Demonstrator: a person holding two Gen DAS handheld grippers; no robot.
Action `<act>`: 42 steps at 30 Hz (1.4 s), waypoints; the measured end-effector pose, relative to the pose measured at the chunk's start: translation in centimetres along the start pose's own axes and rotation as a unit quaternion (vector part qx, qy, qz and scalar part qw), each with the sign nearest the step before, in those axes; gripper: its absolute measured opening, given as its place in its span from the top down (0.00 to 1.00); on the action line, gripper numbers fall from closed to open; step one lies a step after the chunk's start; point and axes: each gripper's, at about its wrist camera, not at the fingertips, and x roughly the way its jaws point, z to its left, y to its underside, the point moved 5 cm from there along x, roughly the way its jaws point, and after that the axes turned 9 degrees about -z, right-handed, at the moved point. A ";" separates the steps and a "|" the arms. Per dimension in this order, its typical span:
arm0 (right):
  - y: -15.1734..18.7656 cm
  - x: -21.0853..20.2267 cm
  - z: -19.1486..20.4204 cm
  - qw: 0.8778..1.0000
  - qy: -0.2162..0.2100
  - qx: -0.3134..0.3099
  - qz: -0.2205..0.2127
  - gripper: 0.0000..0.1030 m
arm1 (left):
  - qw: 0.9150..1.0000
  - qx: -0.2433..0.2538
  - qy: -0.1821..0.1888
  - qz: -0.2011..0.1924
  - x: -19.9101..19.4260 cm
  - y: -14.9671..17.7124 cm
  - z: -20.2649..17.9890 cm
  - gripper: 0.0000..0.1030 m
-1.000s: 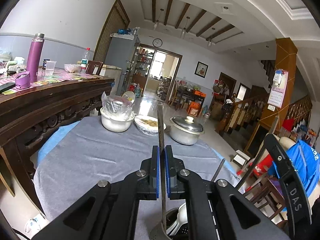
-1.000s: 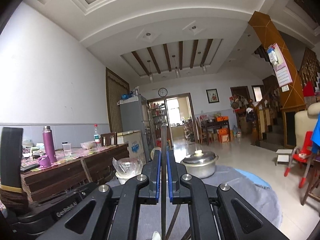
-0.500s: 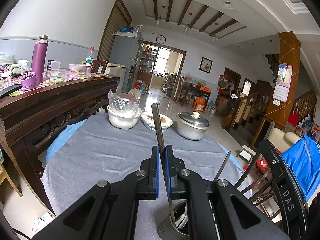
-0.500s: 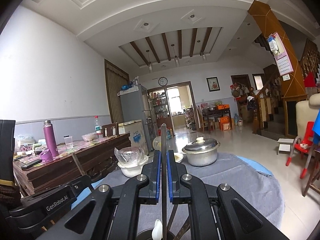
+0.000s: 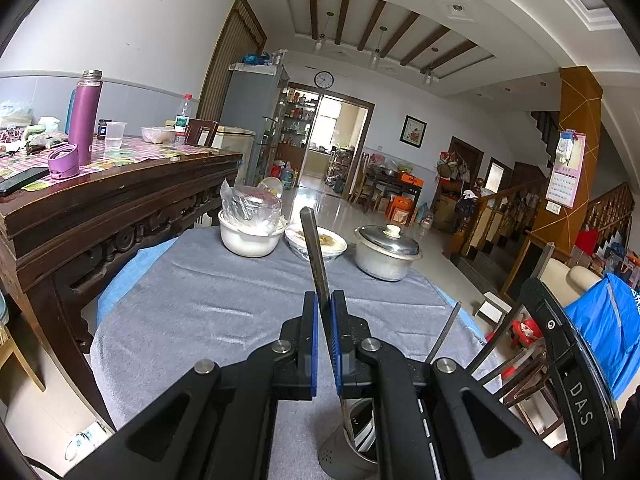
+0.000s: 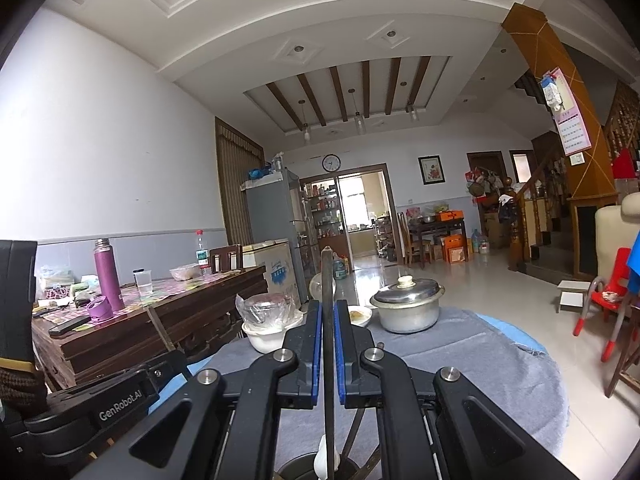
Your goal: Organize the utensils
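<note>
My left gripper (image 5: pixel 325 305) is shut on a flat metal utensil handle (image 5: pixel 314 248). The handle leans left and runs down into a dark perforated utensil holder (image 5: pixel 340 456) at the near edge of the table. A second thin handle (image 5: pixel 444 332) sticks out of the holder to the right. My right gripper (image 6: pixel 328 312) is shut on another flat metal handle (image 6: pixel 327 276), which stands upright over the same holder (image 6: pixel 298 470). A white spoon (image 6: pixel 321 458) rests inside it. Each gripper's black body shows at the edge of the other's view.
The round table has a grey cloth (image 5: pixel 200 304). At its far side stand a white bowl under plastic wrap (image 5: pixel 250 236), a plate of food (image 5: pixel 332 244) and a lidded steel pot (image 5: pixel 386 250). A dark wooden sideboard (image 5: pixel 100 200) stands left; chairs (image 6: pixel 608 312) stand right.
The handle in my left gripper has tipped from upright to leaning left, and more of the holder shows below it. The right gripper and its handle have stayed put.
</note>
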 end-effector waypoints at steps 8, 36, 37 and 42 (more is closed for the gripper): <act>-0.1 0.0 -0.1 1.000 -0.002 0.003 0.002 0.93 | 1.000 0.001 -0.001 0.000 0.1 0.1 0.0 0.94; 1.0 1.4 0.0 0.999 -0.011 0.003 0.044 0.92 | 0.999 0.007 0.024 0.024 0.3 0.6 -0.8 0.94; 1.5 1.9 0.1 0.998 -0.013 0.000 0.068 0.92 | 0.997 0.019 0.043 0.054 1.0 1.5 -1.2 0.92; -0.4 1.4 -1.6 0.993 -0.033 0.040 0.106 0.85 | 0.993 -0.008 0.058 0.100 1.1 2.0 0.4 0.87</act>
